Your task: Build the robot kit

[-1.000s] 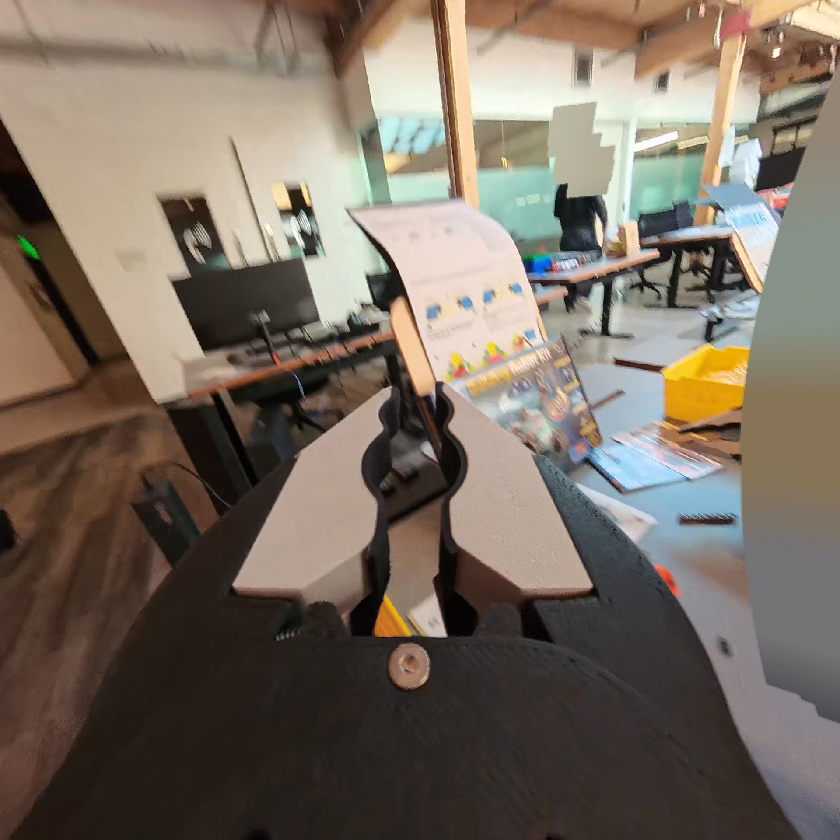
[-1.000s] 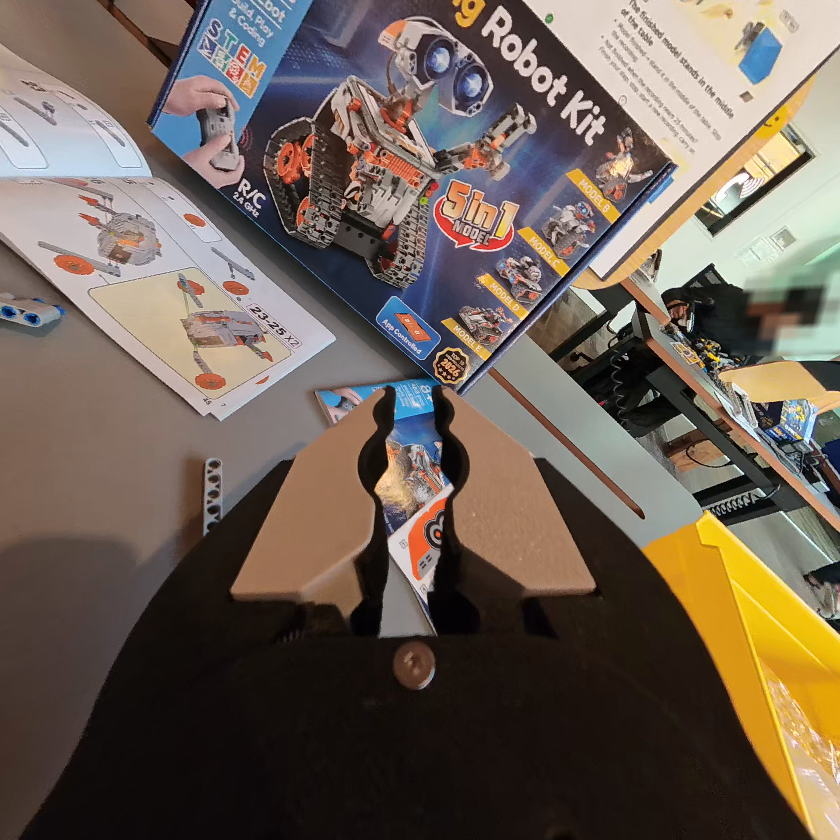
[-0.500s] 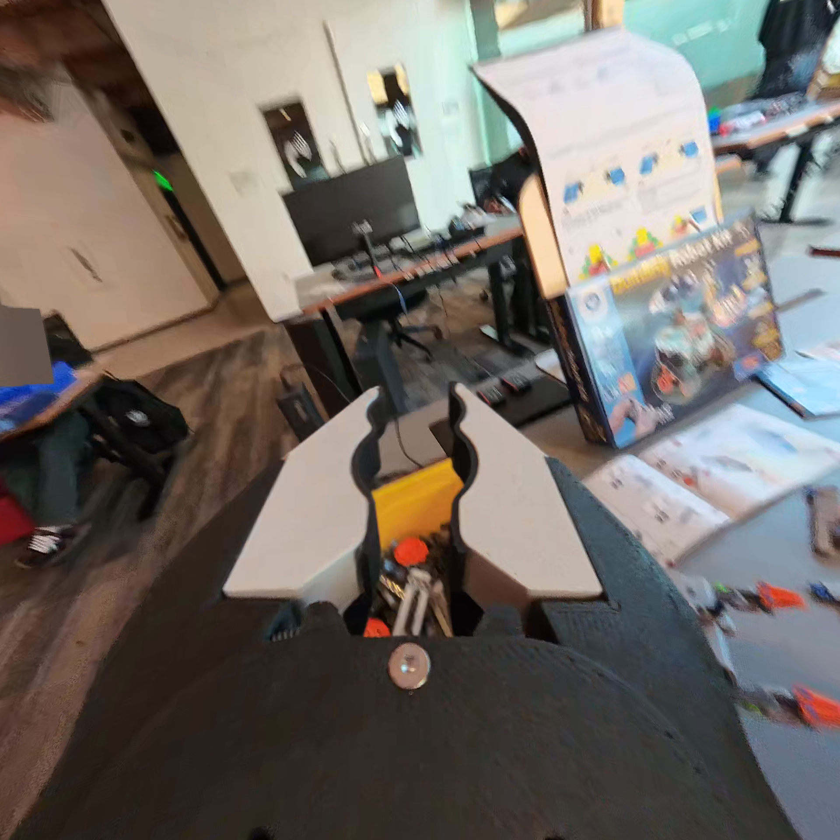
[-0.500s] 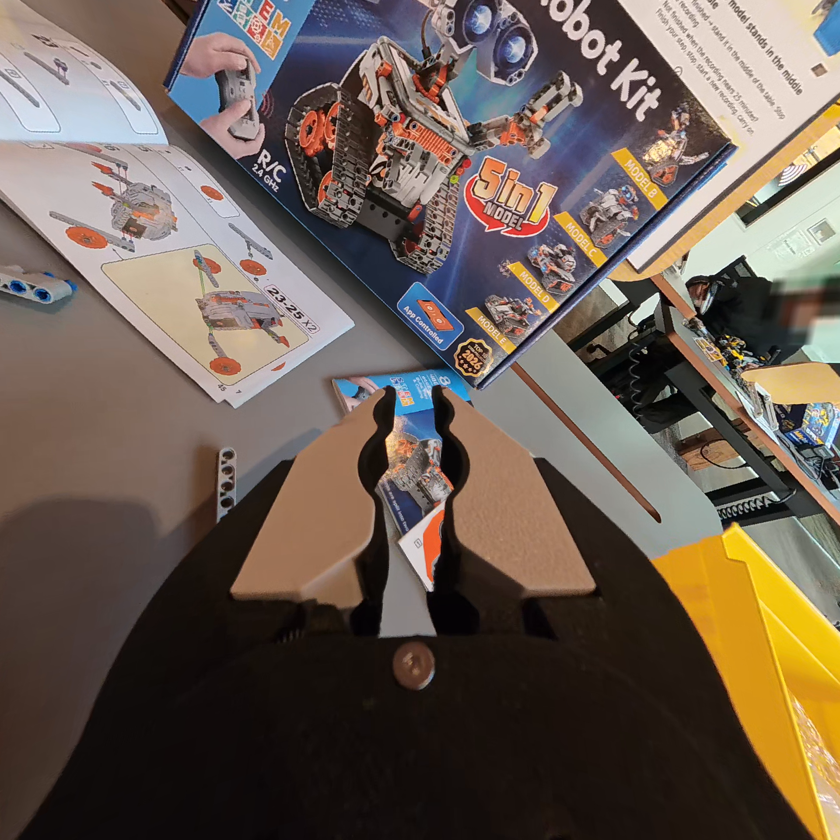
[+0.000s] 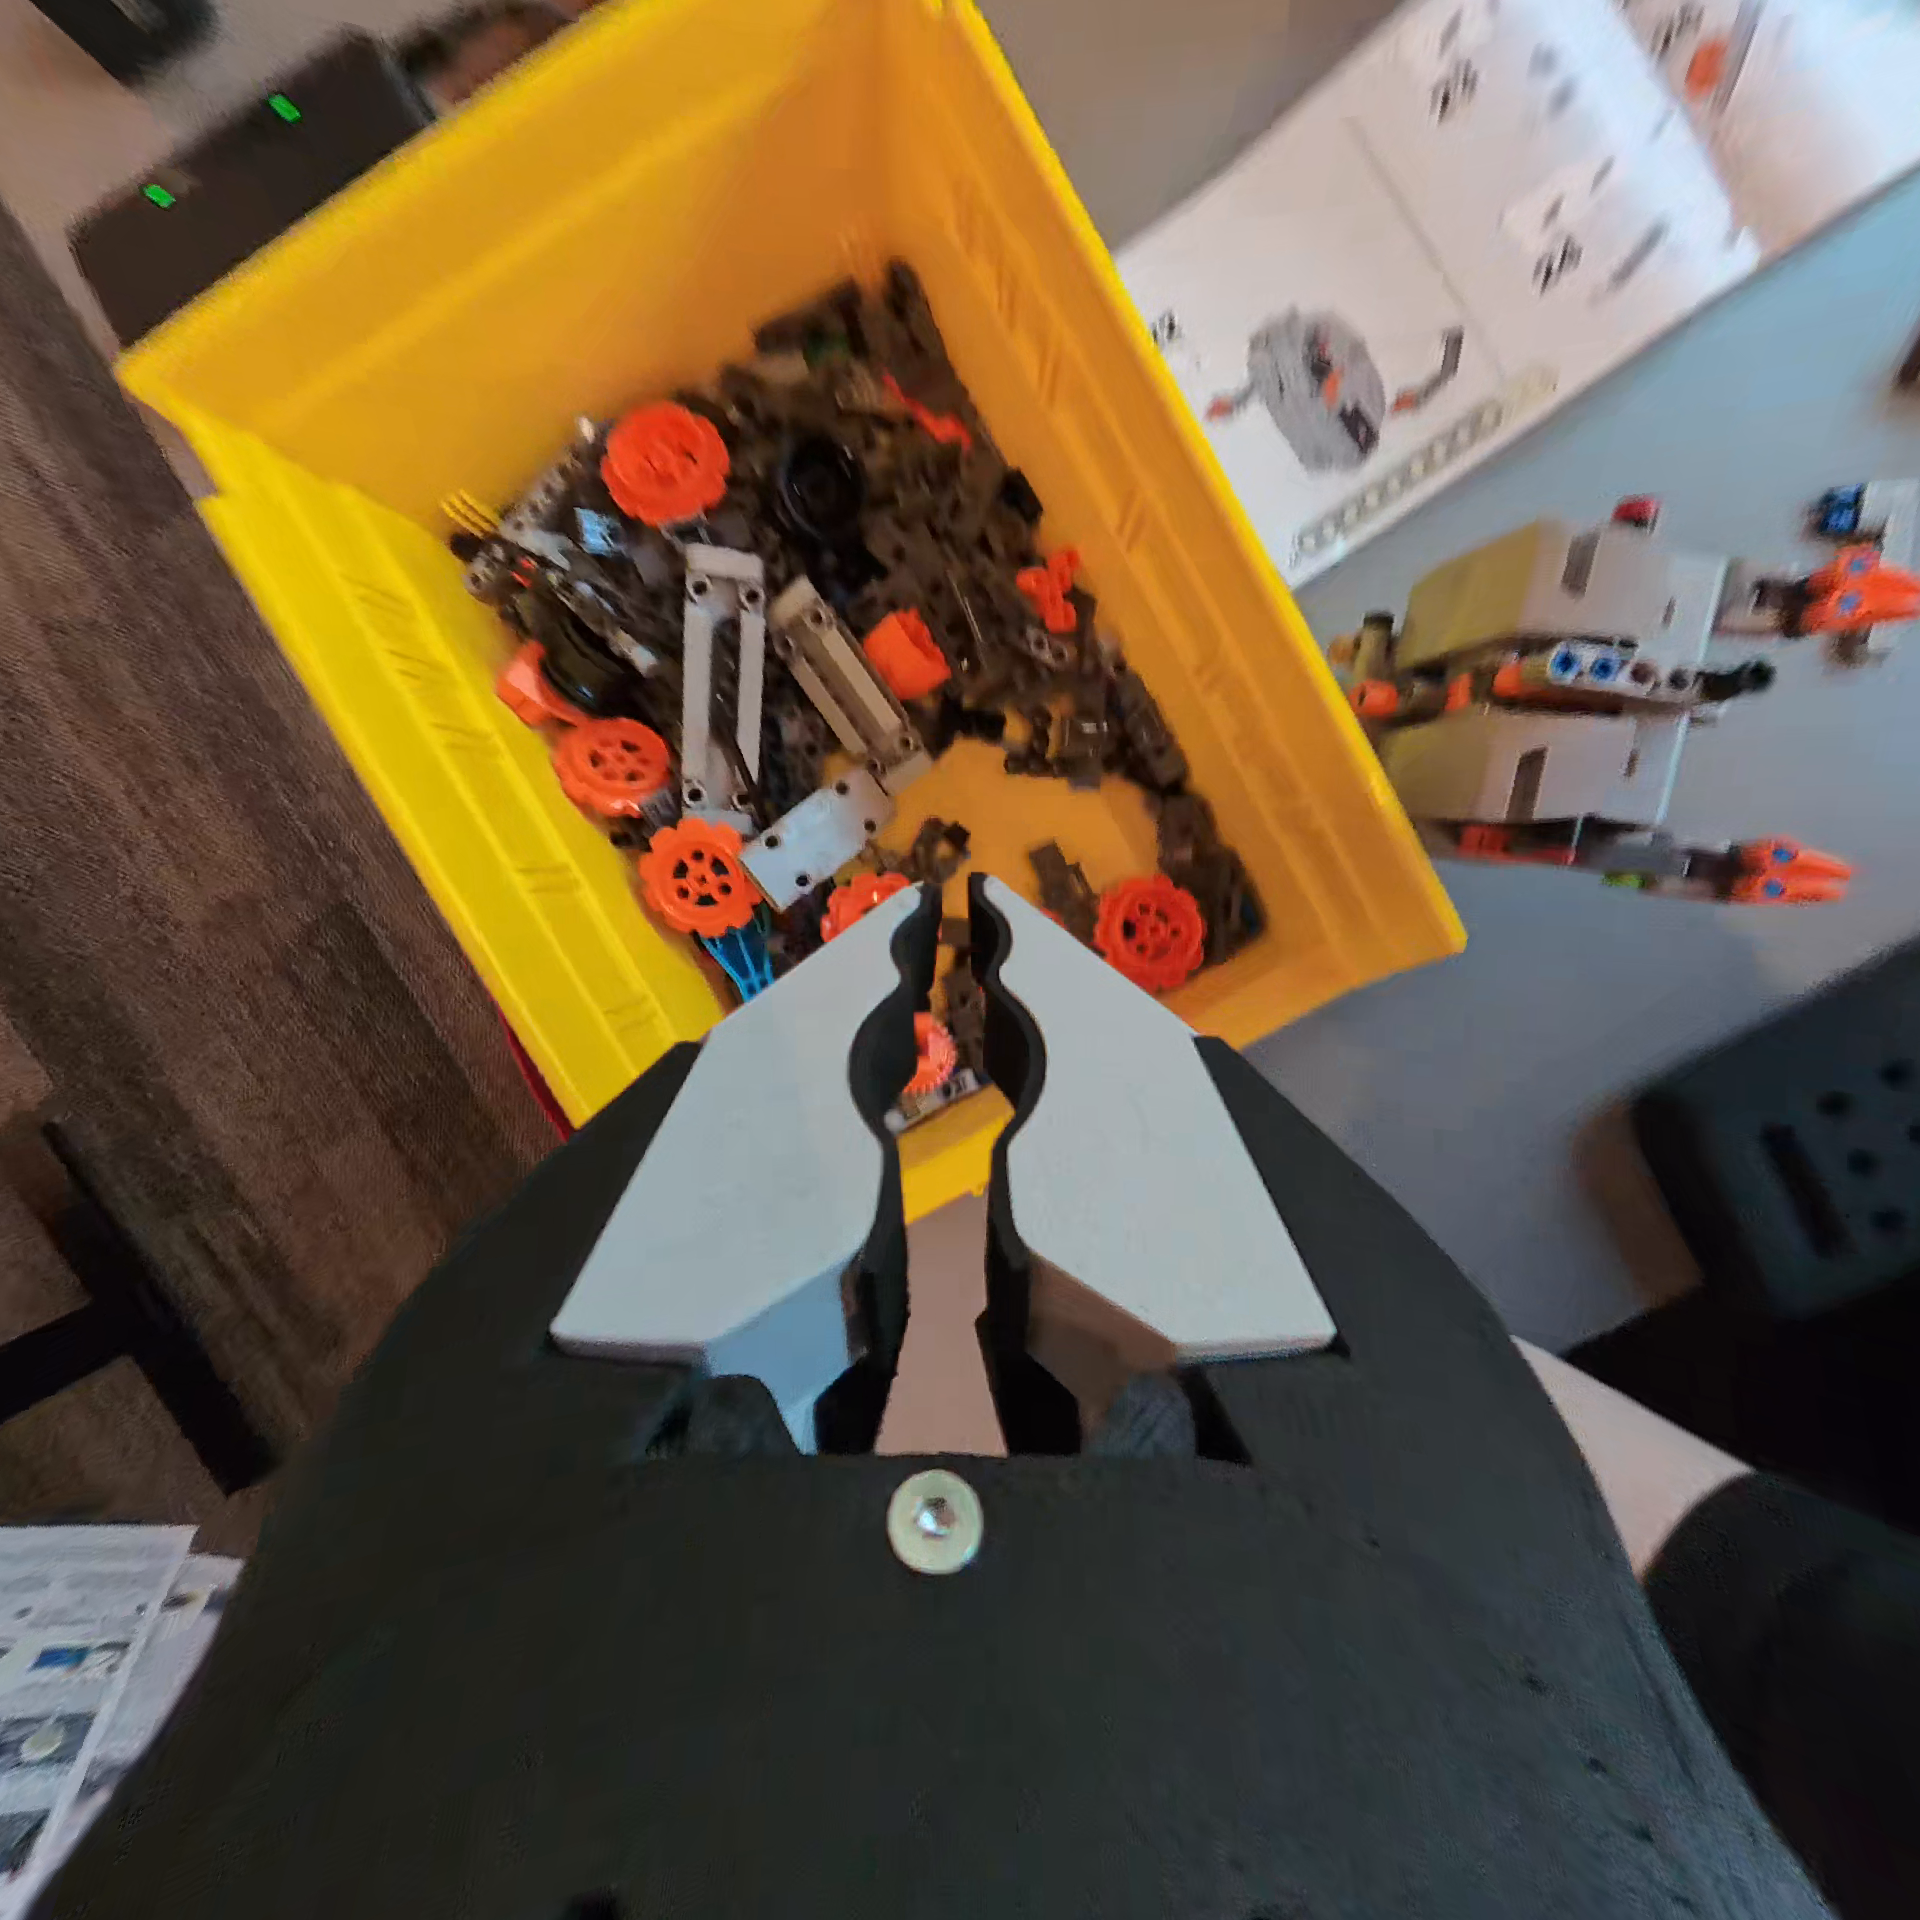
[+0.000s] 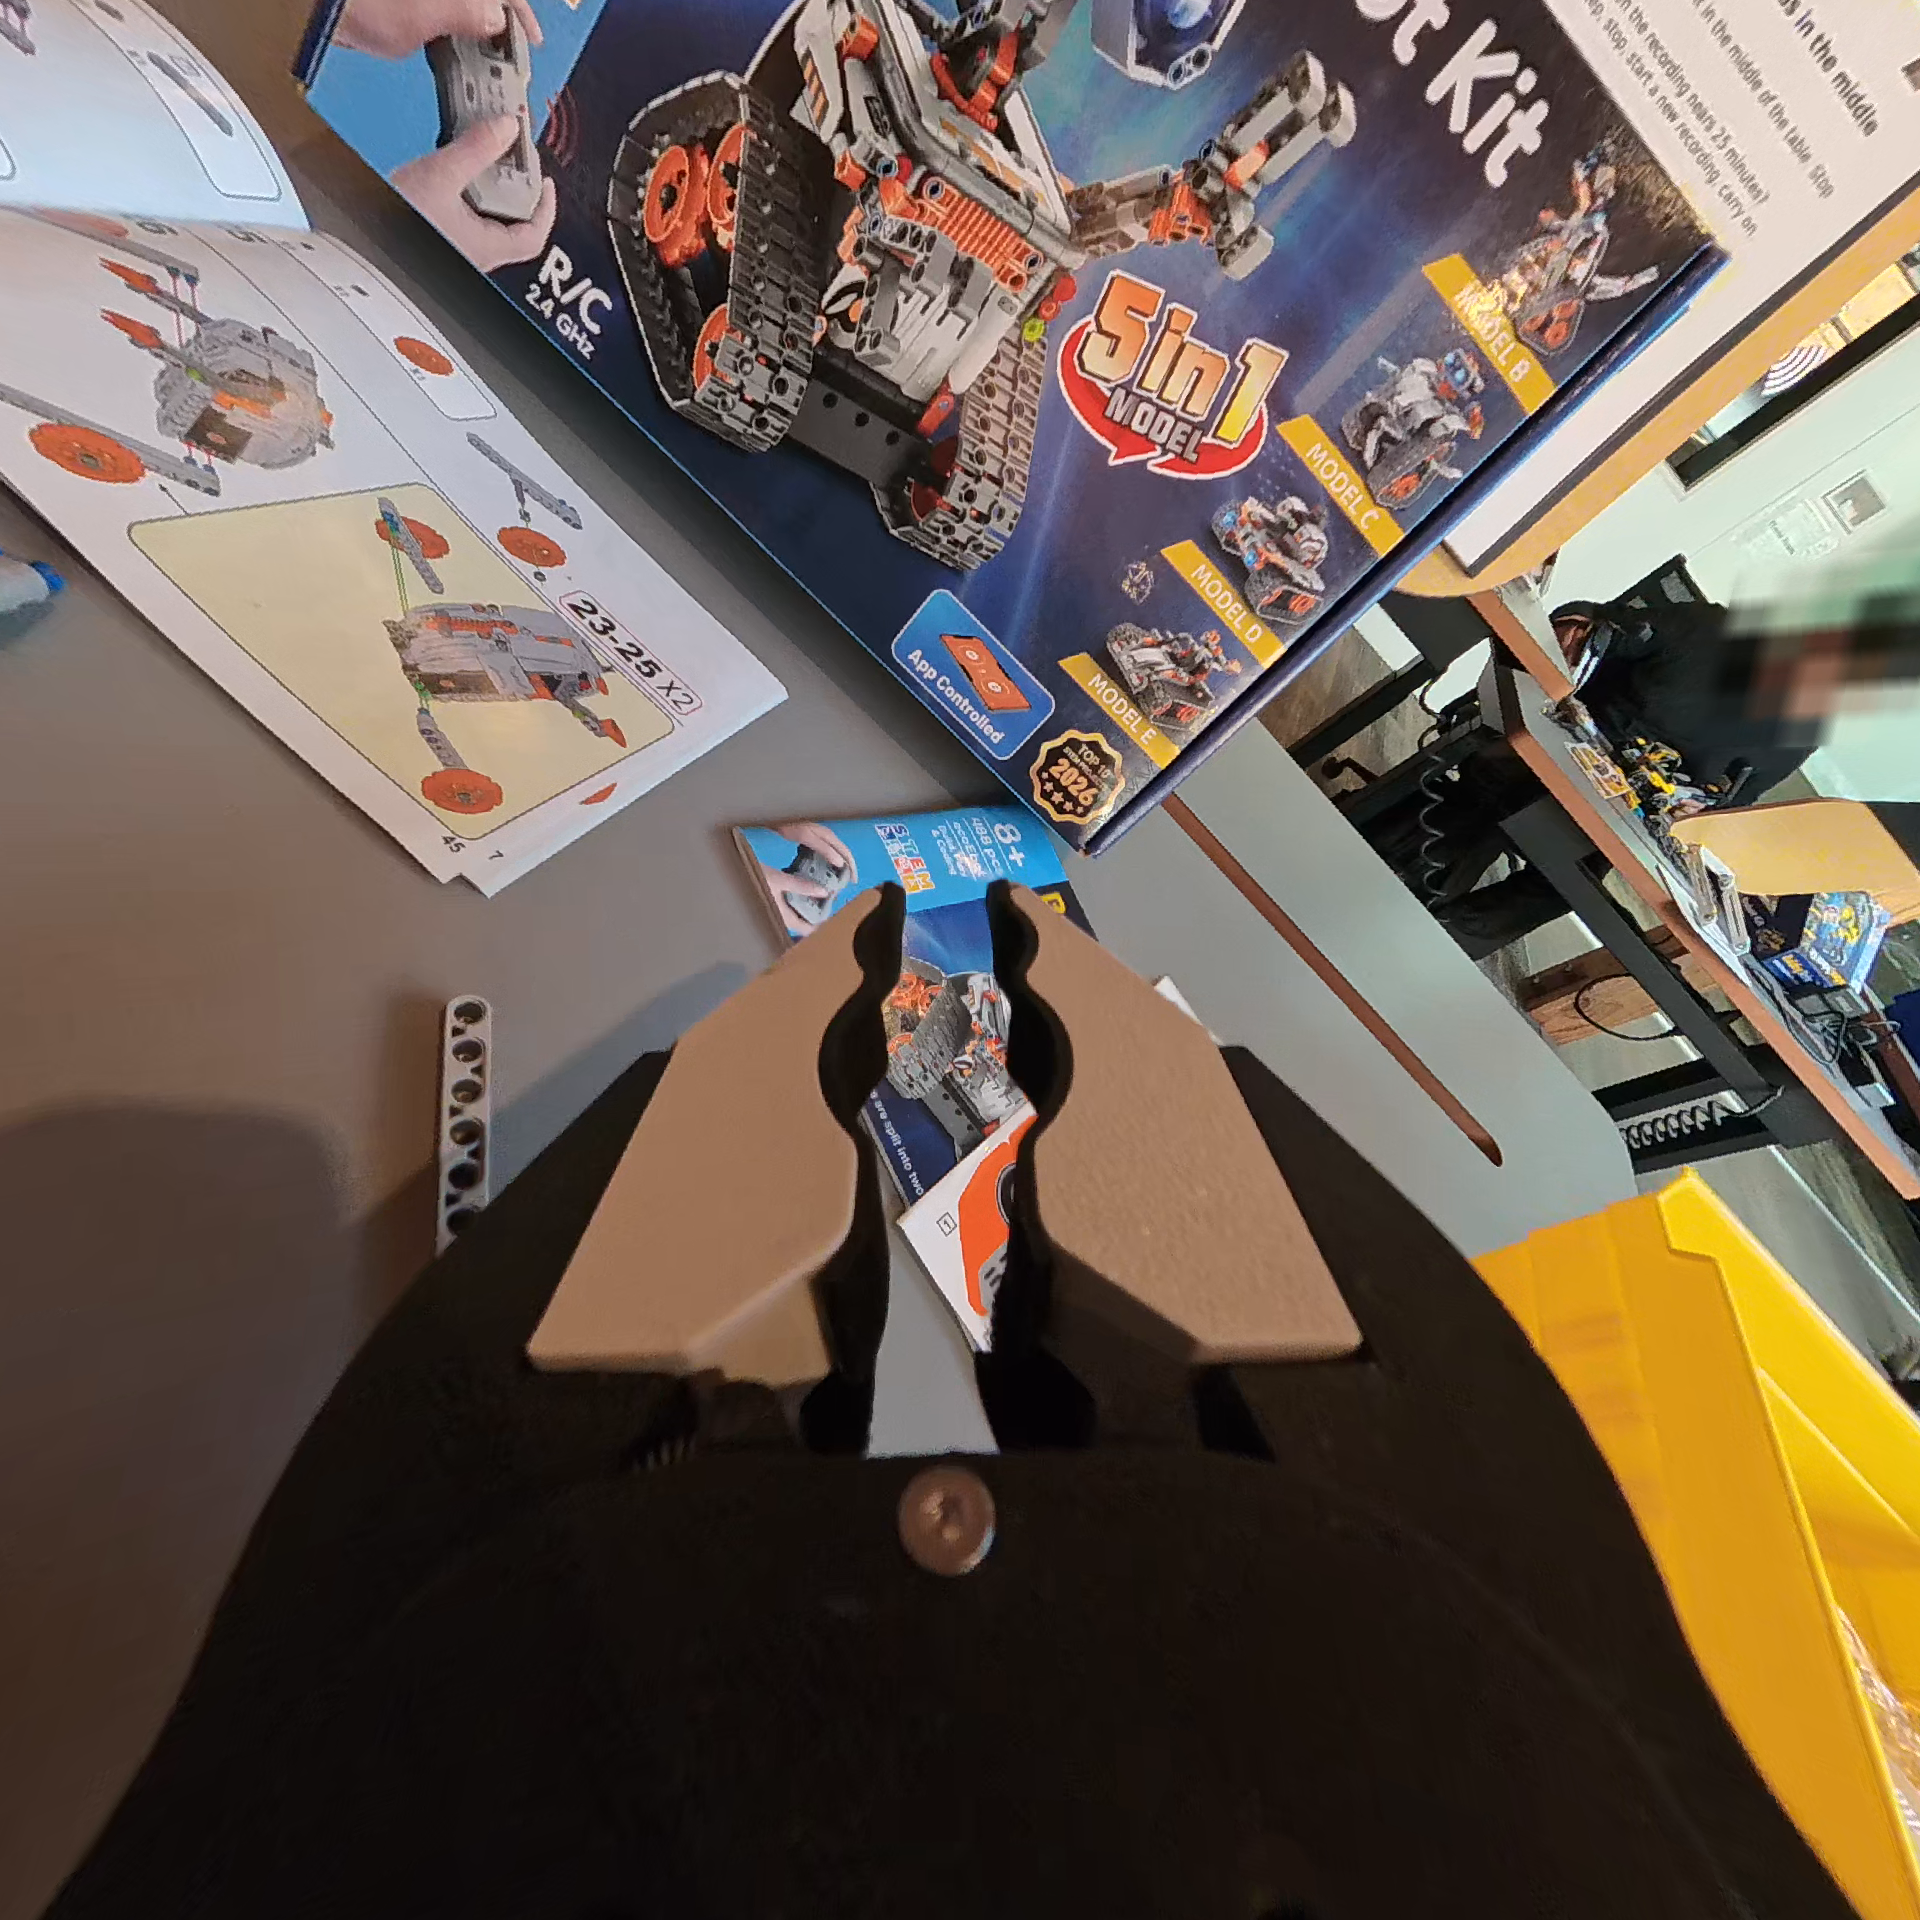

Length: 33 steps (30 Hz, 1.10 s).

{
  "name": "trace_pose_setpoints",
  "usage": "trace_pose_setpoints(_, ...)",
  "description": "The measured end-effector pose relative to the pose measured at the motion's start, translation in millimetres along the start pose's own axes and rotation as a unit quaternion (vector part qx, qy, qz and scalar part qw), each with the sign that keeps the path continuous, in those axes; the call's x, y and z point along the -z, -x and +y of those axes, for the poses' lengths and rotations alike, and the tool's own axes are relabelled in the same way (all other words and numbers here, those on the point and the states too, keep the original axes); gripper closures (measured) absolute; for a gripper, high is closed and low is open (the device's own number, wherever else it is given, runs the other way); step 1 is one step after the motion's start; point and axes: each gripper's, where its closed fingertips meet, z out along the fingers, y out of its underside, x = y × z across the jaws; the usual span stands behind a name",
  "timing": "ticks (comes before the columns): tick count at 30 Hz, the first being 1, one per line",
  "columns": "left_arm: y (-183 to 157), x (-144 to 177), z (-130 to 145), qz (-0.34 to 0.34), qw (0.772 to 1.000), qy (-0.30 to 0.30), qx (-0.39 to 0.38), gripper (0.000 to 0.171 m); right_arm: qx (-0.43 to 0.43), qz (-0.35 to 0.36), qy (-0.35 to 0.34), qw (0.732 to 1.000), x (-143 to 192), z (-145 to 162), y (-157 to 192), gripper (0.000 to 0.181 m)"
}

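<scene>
Largest on the right wrist view: a dark blue kit box (image 6: 1039,312) with a tracked robot pictured on it, propped up at the far side of the grey bench (image 6: 208,987). Just beside it, lying flat to the left: an open instruction booklet (image 6: 312,540).

Filling the left wrist view: a yellow bin (image 5: 675,208) at the bench edge, over brown floor (image 5: 156,779), holding a heap of dark building pieces, long grey beams (image 5: 717,675) and orange wheels (image 5: 665,462). To its right on the bench: a half-built grey and orange model (image 5: 1558,675).

Left gripper (image 5: 953,894) hovering over the near wall of the bin, jaws drawn almost together with only a thin slit at the tips, nothing between them. Nearest pieces straight ahead and below: orange wheels on either side of the tips, the grey beams farther in, long axes roughly along the line of the jaws.

Right gripper (image 6: 945,894) above the bench, jaws slightly parted and empty, over a small blue leaflet (image 6: 935,862) directly under the tips. Left of the jaws, apart from them: a grey perforated beam (image 6: 464,1101), long axis parallel to the jaws.

Bin contents and model visible only from the left wrist; from the right wrist, just an outer corner of the bin (image 6: 1714,1455), plus box, leaflet and loose beam.
</scene>
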Motion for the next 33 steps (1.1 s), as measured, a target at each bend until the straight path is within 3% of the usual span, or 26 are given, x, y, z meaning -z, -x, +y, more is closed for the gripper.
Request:
trace_pose_setpoints(5, 0, -22, 35, 0.027, 0.992, 0.12, -0.012, 0.165, -0.002, 0.007, 0.004, 1.0, -2, 3, -3, 0.167)
trace_pose_setpoints(13, 8, -52, 61, 0.054, 0.967, 0.248, 0.011, 0.161, 0.019, 0.015, 0.018, 1.0, -3, 5, -4, 0.166)
trace_pose_setpoints(23, -11, -72, 80, 0.16, 0.928, 0.336, 0.027, 0.16, 0.036, 0.027, 0.045, 0.998, -9, 15, -6, 0.166)
trace_pose_setpoints(33, -30, -71, 88, 0.229, 0.897, 0.37, 0.076, 0.157, 0.053, 0.024, 0.065, 0.996, -15, 23, -2, 0.166)
